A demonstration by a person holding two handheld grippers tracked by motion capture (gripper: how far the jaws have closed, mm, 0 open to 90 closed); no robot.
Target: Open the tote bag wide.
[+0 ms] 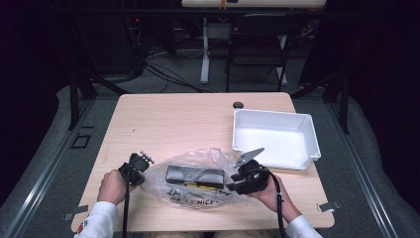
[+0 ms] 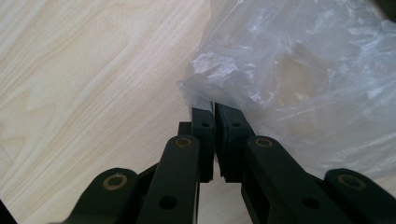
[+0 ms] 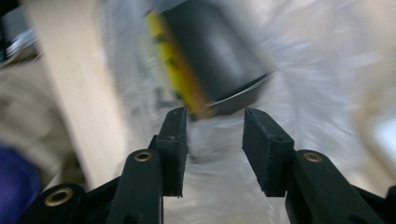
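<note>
Starting at the left, the left gripper (image 1: 136, 166) sits at the left edge of a clear plastic bag (image 1: 195, 163). In the left gripper view its jaws are pressed together on a small fold of the bag's film (image 2: 205, 100), so this side is pinched and held against the wooden table (image 1: 173, 116). The bag lies in the near middle of the table, between the two grippers, and it carries some dark print on its front.

Inside the bag I see a black flat object (image 1: 194, 175) with a yellow part along it, lying on its side. It looks stiff and a little heavy compared with the film, but I cannot tell exactly what it is.

On the right, the right gripper (image 1: 242, 179) is at the bag's right end. In the right gripper view its jaws stand apart, with the black object (image 3: 215, 60) just ahead of them behind the film; this picture is blurred.

Farther right and behind stands a white tray (image 1: 309, 136), with nothing in it.

My judgement: the film is thin, soft and slippery, so it will stretch and slide. Better to take hold of the stiff object at its end, through the opening, not of the loose plastic.
</note>
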